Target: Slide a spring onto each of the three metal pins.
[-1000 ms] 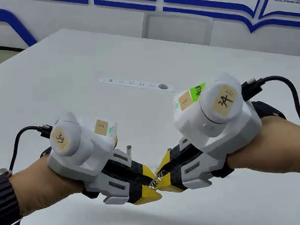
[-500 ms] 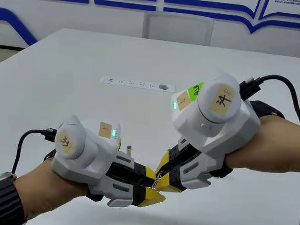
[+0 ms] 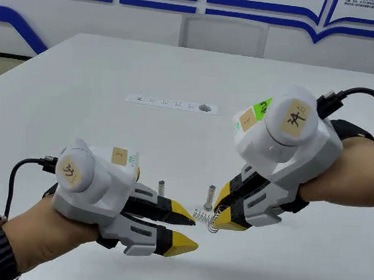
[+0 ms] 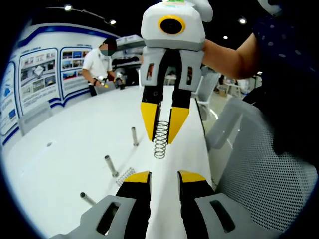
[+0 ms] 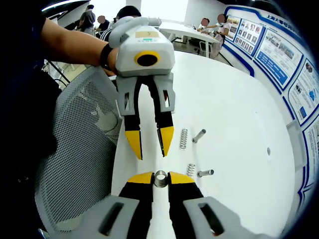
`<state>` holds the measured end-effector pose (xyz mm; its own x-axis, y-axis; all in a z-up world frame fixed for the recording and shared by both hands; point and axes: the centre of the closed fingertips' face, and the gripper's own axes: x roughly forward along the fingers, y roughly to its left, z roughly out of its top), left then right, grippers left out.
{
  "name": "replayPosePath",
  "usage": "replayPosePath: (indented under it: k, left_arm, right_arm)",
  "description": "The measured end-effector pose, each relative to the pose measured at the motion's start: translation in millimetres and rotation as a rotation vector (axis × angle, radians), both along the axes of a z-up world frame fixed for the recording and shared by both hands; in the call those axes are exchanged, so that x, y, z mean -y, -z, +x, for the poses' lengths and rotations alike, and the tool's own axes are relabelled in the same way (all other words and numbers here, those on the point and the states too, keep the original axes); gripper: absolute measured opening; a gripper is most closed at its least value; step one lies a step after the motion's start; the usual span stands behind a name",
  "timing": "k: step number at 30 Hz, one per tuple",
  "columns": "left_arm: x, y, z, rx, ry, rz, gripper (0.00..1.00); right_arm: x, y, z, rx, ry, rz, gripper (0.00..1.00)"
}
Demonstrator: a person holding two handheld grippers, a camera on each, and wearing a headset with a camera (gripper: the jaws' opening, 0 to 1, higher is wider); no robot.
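Right, your right gripper (image 3: 223, 218) sits right of centre in the head view, jaws clenched on a spring (image 3: 204, 218) that pokes out leftward from the yellow tips, low over the white table (image 3: 84, 99). In the right gripper view you see that spring (image 5: 160, 178) end-on, pinched between the jaws at the bottom of the frame. Your left gripper (image 3: 185, 229) is at lower left in the head view, jaws spread with nothing between them, tips aimed at the spring but apart from it. Now the left gripper view: the right gripper (image 4: 163, 124) comes down from top centre, and the spring (image 4: 160, 139) hangs below its tips. Left of centre there, three metal pins stand in a line, an upper pin (image 4: 134, 136), a middle pin (image 4: 111, 166) and a lower pin (image 4: 87, 199), all bare. A loose spring (image 4: 124, 175) lies on the table just beside the middle pin. Back in the head view, a right pin (image 3: 209, 197) stands upright just above the held spring, with a left pin (image 3: 161, 187) further left.
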<state>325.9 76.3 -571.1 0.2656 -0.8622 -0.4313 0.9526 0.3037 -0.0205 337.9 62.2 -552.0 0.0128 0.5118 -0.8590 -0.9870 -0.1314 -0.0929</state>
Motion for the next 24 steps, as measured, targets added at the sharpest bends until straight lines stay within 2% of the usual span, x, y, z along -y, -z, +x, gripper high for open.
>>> replayPosePath:
  k: [11,17,24]
  left_arm:
    - [-25.1,0.0,3.8,-0.016,-0.089,-0.010,0.32]
    - [-39.2,-5.0,6.5,-0.014,-0.151,-0.030,0.39]
    - [-48.9,-10.3,6.7,-0.012,-0.207,-0.060,0.46]
  right_arm:
    - [17.8,2.7,14.4,0.008,0.050,-0.022,0.12]
    - [31.0,1.9,24.9,0.014,0.084,-0.034,0.12]
    - [46.4,-1.1,37.6,0.030,0.121,-0.050,0.12]
